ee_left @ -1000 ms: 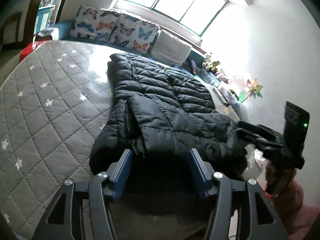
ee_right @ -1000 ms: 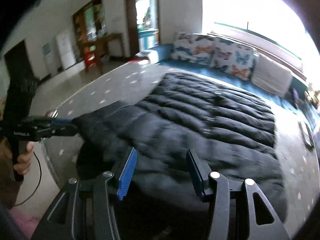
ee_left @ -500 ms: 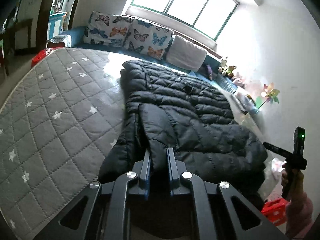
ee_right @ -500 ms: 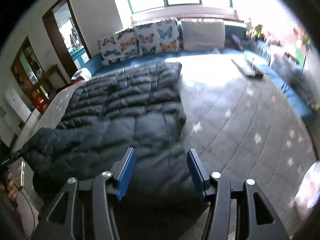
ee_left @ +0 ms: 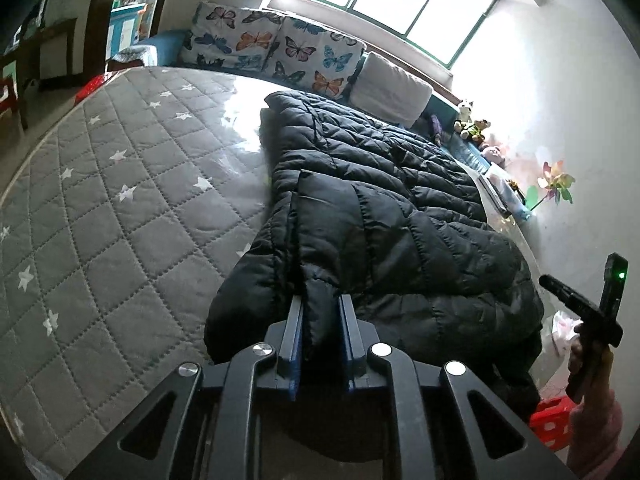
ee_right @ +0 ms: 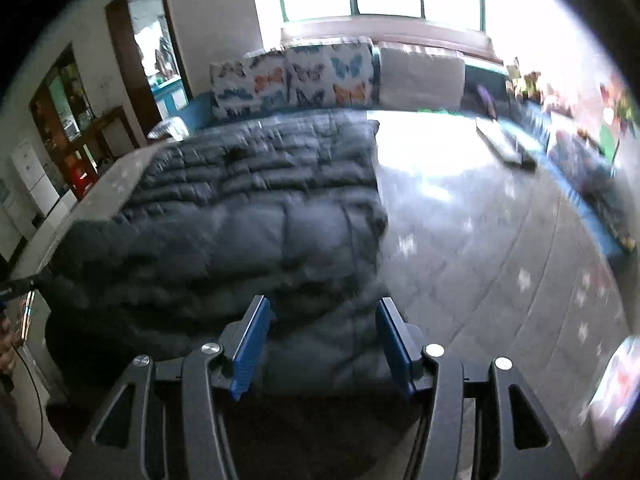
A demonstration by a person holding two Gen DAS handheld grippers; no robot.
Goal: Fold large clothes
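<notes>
A black puffer jacket point(ee_left: 380, 208) lies spread on the grey star-quilted mattress point(ee_left: 100, 208), one side folded over its middle. My left gripper point(ee_left: 320, 300) pinches a ridge of the jacket's near edge between its blue pads, and its jaws are easing open. In the right wrist view the jacket point(ee_right: 256, 208) is blurred. My right gripper point(ee_right: 322, 308) hovers over its near right corner with its jaws opening. Fabric lies below the gap and neither pad presses on it. A hand holds the right gripper point(ee_left: 580, 304) beyond the jacket's right edge.
Butterfly cushions point(ee_left: 280, 48) and a white pillow point(ee_left: 392, 92) line the head of the bed under the window. Soft toys point(ee_left: 472, 124) sit along the right wall. A flat book-like object point(ee_right: 504, 142) lies on the mattress. A red stool point(ee_left: 552, 420) stands on the floor.
My left gripper went from wide open to closed on the jacket's near edge. My right gripper swung round to the jacket's right side and spread slightly wider.
</notes>
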